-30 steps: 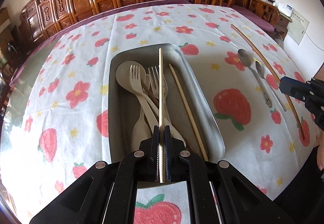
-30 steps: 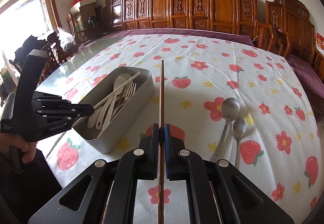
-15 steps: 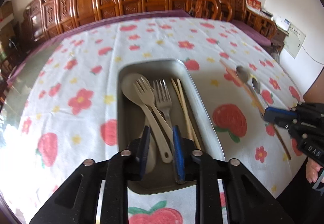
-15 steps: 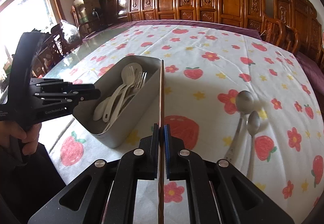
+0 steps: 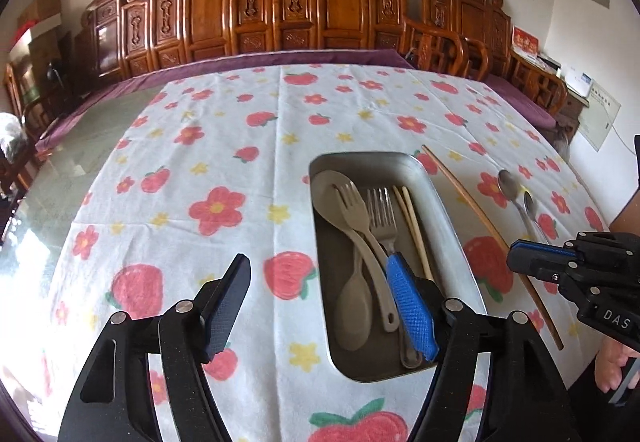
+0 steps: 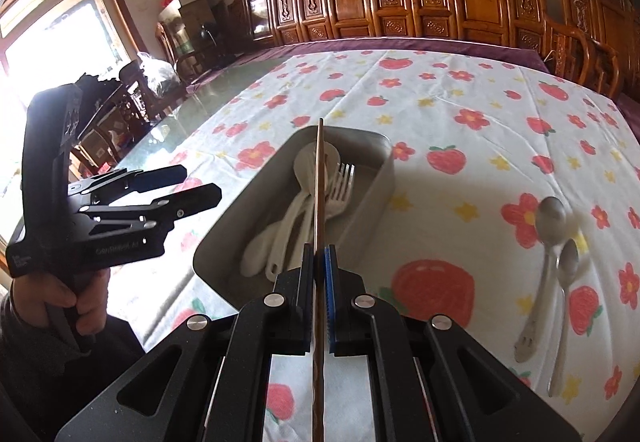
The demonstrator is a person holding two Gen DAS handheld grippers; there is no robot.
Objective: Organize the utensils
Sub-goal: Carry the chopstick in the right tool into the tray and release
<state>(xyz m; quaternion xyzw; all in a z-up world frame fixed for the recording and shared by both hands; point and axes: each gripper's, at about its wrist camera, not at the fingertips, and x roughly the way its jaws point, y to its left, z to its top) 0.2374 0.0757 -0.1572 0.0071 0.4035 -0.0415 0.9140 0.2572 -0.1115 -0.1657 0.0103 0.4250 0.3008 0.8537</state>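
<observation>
A grey metal tray [image 5: 440, 198] [image 6: 372, 198] holds a beige spoon, beige and metal forks [image 5: 380, 210] and two pale chopsticks [image 5: 412, 222]. My left gripper [image 5: 320, 294] is open and empty, low at the tray's near left corner; it also shows in the right wrist view [image 6: 192, 184]. My right gripper [image 6: 319, 254] is shut on a dark brown chopstick [image 6: 319, 178] whose tip reaches over the tray. In the left wrist view that chopstick [image 5: 476, 210] runs along the tray's right side, and the right gripper [image 5: 532, 262] shows at the right edge.
Two metal spoons [image 6: 556, 242] [image 5: 516, 194] lie on the strawberry tablecloth [image 5: 208, 170] right of the tray. Carved wooden chairs [image 5: 304, 2] line the far edge of the table. The person's hand [image 6: 80, 298] holds the left gripper at the near left.
My left gripper let go of its pale chopstick, which now lies in the tray, then opened wide and shifted left. My right gripper carried the brown chopstick leftward over the tray.
</observation>
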